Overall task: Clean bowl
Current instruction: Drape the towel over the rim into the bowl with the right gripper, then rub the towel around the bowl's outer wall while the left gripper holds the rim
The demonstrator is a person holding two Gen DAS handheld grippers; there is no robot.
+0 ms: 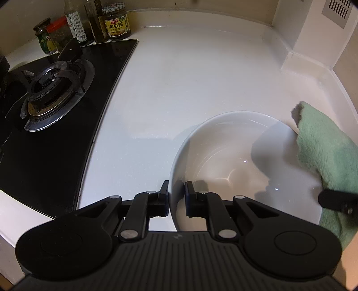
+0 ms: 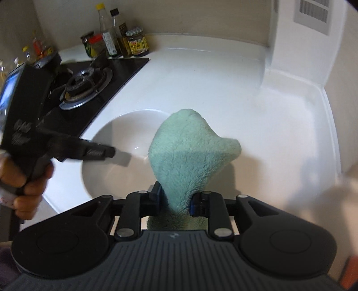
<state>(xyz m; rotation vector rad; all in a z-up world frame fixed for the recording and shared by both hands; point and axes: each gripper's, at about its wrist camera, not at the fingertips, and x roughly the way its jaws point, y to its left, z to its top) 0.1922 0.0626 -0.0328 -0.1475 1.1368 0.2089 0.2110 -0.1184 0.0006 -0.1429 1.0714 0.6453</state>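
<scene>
left gripper (image 1: 176, 197) – pinches bowl (image 1: 223, 143) rim | right gripper (image 2: 175, 202) – clamps green cloth (image 2: 188, 152) | jar (image 1: 116, 21) – "黄豆酱"

Left gripper (image 1: 176, 198) — jaws clamped across the bowl (image 1: 223, 161) rim; right gripper (image 2: 175, 199) — jaws pinching the cloth (image 2: 190, 152).

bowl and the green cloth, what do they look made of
Round white bowl: probably glazed ceramic or porcelain; smooth and glossy, with small light glints, a thick rim.
Mint green fluffy cloth: looks like plush microfibre or terry; matte, fuzzy pile, bunched softly where the right gripper pinches it.
</scene>
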